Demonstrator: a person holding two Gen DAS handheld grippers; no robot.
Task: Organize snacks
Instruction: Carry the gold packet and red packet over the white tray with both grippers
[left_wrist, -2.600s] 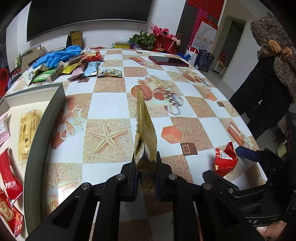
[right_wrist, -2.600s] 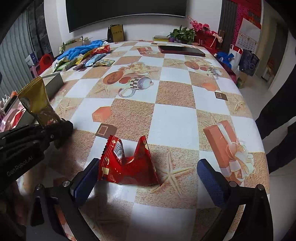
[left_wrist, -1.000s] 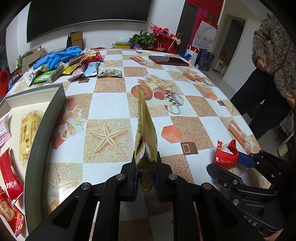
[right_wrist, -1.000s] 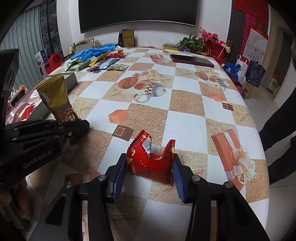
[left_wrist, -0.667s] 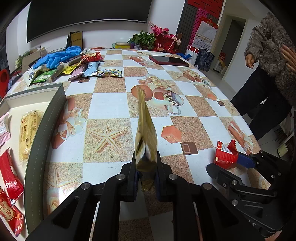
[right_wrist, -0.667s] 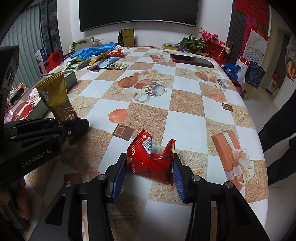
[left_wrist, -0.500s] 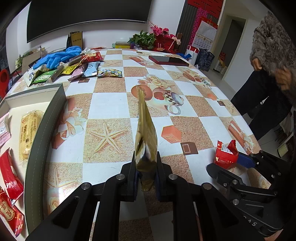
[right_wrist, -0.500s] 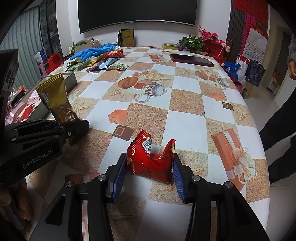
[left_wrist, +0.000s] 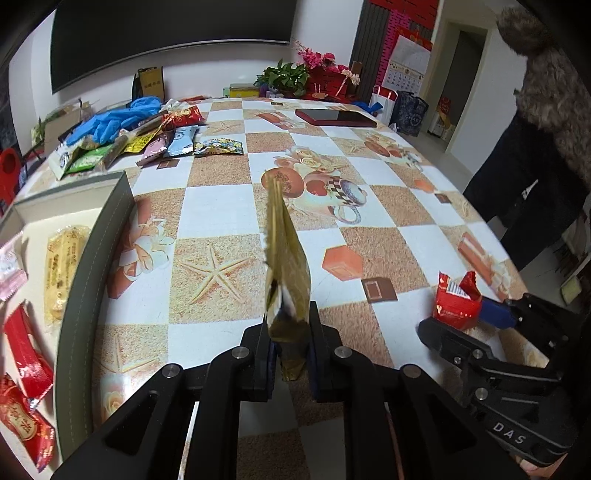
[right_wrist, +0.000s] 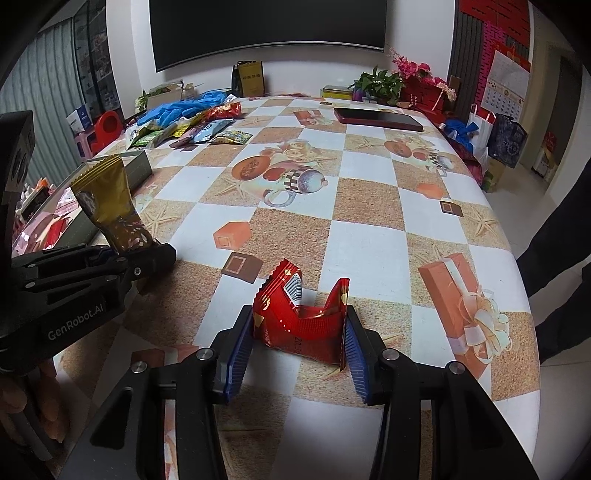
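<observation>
Gold packet (left_wrist: 286, 258) stood edge-on in the left wrist view, pinched at its lower end by the left gripper (left_wrist: 290, 341), jaws clamped together on it; likely kept upright for a clean drop into the grey box (left_wrist: 92, 258) just left of it, already lined with snacks. Off right of that box, seen from the right wrist, lay the red packet (right_wrist: 301, 319), squeezed into a U between the right gripper (right_wrist: 299, 349) pads, ends bent up, probably grabbed across its width for lifting off the tablecloth (right_wrist: 369, 236).
</observation>
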